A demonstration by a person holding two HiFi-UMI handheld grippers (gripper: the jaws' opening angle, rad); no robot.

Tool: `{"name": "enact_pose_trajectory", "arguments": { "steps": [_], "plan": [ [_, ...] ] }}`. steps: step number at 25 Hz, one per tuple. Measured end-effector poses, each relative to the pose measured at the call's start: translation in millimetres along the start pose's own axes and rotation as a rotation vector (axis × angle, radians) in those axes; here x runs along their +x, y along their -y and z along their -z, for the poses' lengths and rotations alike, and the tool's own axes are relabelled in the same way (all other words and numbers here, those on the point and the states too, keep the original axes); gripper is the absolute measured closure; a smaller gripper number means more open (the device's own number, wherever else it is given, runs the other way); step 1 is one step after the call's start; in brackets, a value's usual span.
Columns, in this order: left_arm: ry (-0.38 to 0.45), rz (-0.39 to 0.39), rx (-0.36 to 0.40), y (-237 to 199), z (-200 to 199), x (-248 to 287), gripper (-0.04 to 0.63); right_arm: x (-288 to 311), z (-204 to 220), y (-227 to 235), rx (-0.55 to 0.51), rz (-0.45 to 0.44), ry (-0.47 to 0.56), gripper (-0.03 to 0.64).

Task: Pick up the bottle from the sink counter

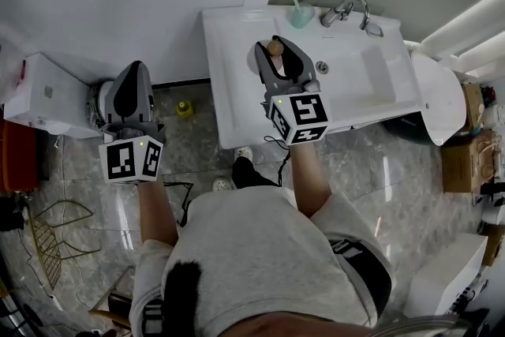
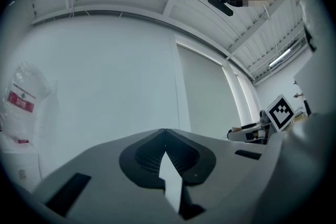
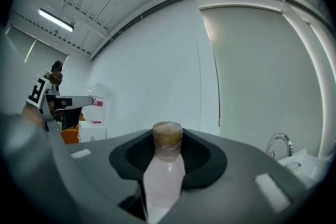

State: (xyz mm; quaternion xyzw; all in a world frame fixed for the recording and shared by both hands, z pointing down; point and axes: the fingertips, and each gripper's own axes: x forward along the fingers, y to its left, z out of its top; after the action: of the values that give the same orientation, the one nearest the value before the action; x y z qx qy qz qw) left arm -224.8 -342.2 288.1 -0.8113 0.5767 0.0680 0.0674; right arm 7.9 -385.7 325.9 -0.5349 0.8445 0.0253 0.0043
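My right gripper (image 1: 277, 53) is over the left part of the white sink counter (image 1: 229, 91), shut on a pale pink bottle (image 1: 274, 46) with a tan cap. In the right gripper view the bottle (image 3: 164, 173) stands upright between the black pads (image 3: 207, 157) of the right gripper (image 3: 169, 152), its cap above them. My left gripper (image 1: 132, 75) is off to the left over the floor, away from the counter. In the left gripper view the left gripper (image 2: 165, 152) points up at a wall and ceiling; its jaws are together with nothing held.
On the counter are a basin (image 1: 371, 75), a chrome faucet (image 1: 347, 10) and a teal cup (image 1: 300, 15) at the back. A white box (image 1: 43, 95) sits at the left. A small yellow object (image 1: 184, 108) and a wire rack (image 1: 47, 245) are on the floor.
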Motion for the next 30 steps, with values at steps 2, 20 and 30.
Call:
{"name": "enact_pose_trajectory", "arguments": {
  "steps": [2, 20, 30],
  "plan": [
    [0.000, 0.009, 0.002, 4, -1, -6, 0.588, -11, -3, -2, -0.002, 0.011, 0.008, 0.472],
    [0.006, 0.074, -0.001, 35, -8, -44, 0.588, -91, -16, -15, -0.004, 0.087, 0.042, 0.472],
    [0.009, 0.088, 0.004, 46, -11, -52, 0.588, -107, -19, -15, -0.007, 0.107, 0.057, 0.472]
  ]
}}
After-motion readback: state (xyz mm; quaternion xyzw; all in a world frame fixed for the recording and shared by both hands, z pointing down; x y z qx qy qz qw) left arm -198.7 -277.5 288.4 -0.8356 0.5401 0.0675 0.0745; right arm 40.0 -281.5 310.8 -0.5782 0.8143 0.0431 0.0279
